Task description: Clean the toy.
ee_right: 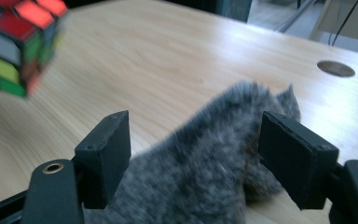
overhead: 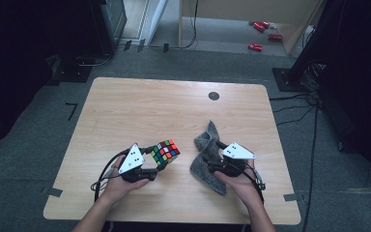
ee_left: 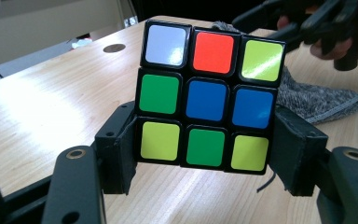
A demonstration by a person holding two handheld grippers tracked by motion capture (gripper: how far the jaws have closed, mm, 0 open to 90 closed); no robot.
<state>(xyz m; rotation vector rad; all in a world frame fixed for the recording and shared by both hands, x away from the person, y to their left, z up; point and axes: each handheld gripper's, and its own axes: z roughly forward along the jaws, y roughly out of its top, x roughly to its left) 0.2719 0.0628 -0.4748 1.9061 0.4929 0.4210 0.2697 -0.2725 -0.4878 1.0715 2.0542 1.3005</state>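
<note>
Right gripper view: cloth (ee_right: 205,172) between apart fingers (ee_right: 105,149); bare table (ee_right: 177,60) beyond.

Grey fuzzy cloth (ee_right: 200,172) lies on the worktop (ee_right: 177,60) between the parted jaws; the scrambled cube (ee_right: 18,42) sits beyond it, apart.

Two hand-held grippers, left gripper (overhead: 155,159) and right gripper (overhead: 211,155), each black-bodied and topped with a grey three-cornered plate dotted with small dark marks; black cables trailing back beside the wrists; blocky matte-black pads (ee_left: 116,149) on thick black arms with brass-ringed holes near the base; small screw holes in the pad faces; bare forearms, no sleeves visible
</note>
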